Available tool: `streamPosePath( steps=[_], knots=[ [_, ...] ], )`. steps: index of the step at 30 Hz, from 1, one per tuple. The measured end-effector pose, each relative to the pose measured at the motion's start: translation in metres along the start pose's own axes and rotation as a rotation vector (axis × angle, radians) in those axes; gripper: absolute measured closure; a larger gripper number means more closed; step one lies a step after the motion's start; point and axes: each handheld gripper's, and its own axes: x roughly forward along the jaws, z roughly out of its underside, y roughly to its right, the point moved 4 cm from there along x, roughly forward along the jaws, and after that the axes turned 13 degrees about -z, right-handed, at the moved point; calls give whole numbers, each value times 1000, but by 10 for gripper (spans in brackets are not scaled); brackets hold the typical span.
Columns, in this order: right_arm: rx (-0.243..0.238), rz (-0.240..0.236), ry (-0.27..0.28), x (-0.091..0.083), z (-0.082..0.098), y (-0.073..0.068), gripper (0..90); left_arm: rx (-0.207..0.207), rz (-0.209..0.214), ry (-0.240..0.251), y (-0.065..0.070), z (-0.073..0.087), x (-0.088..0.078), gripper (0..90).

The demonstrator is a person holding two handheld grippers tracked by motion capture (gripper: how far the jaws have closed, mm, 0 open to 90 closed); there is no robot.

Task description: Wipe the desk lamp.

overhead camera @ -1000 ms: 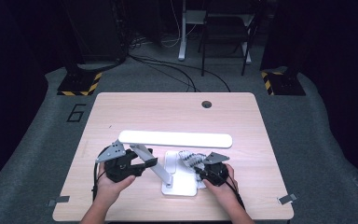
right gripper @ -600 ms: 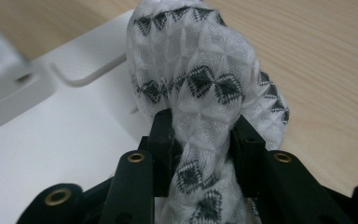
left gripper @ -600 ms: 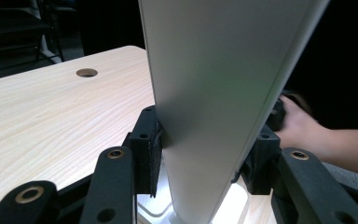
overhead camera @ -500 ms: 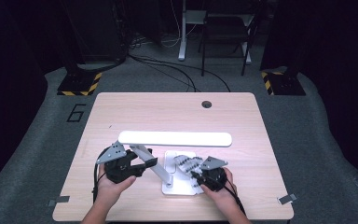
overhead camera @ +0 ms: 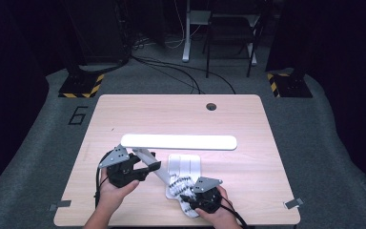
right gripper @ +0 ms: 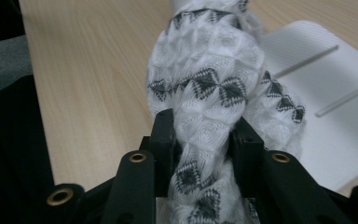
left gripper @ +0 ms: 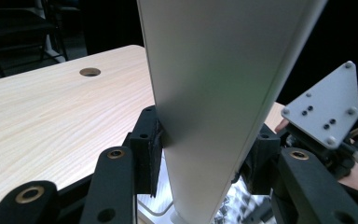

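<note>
A white desk lamp stands on the table, its long light bar (overhead camera: 178, 141) level above its flat base (overhead camera: 187, 163). My left gripper (overhead camera: 148, 167) is shut on the lamp's slanted arm (left gripper: 214, 93), with the pads pressing both sides in the left gripper view (left gripper: 205, 149). A white cloth (overhead camera: 177, 183) with black diamond marks lies bunched on the near part of the base. My right gripper (overhead camera: 189, 197) is shut on this cloth (right gripper: 205, 70), and the fabric bulges out between the jaws (right gripper: 204, 135). Beside it the ribbed base (right gripper: 326, 126) shows.
The wooden table (overhead camera: 124, 114) has a round cable hole (overhead camera: 211, 106) at the back right. Grey carpet surrounds it, with a chair (overhead camera: 228, 28) and black stands with yellow-striped feet (overhead camera: 81, 86) beyond the far edge.
My right gripper has drawn the cloth across the lamp's base toward the near edge and slightly left. The left gripper and the lamp have stayed put.
</note>
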Motion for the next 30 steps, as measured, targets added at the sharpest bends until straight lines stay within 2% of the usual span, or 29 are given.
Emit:
streamPosePath(
  steps=[2, 9, 11, 12, 17, 18, 22, 23, 24, 25, 30],
  knots=[
    [-28, -15, -6, 3, -2, -3, 678, -1, 1, 0, 0, 0, 0, 566],
    [-36, -75, -9, 13, -4, -13, 681, -4, 1, 7, 0, 0, 1, 567],
    [-84, -89, -17, 16, -5, -16, 682, -6, 1, 4, 0, 0, 1, 567],
    [-93, -92, -25, 18, -4, -17, 683, -7, 2, 7, 0, 0, 1, 567],
    [-82, -90, -36, 22, -4, -18, 688, -7, 7, 4, -1, 0, 0, 567],
    [-94, -85, -42, 21, -3, -16, 689, -7, 10, 3, -1, 0, 0, 567],
    [-81, -67, -51, 12, 4, -15, 690, -11, 15, 4, -1, 0, 1, 567],
    [-57, -62, -51, 4, 9, -12, 691, -7, 19, 2, -2, 0, 0, 567],
    [-57, -62, -51, 4, 9, -12, 691, -7, 19, 2, -2, 0, 0, 567],
    [-36, -53, -51, -2, 13, -11, 692, -7, 19, 3, -2, 0, 0, 567],
    [-38, -15, -62, -16, 23, -8, 692, -4, 17, 1, -2, 0, 0, 567]
  ],
)
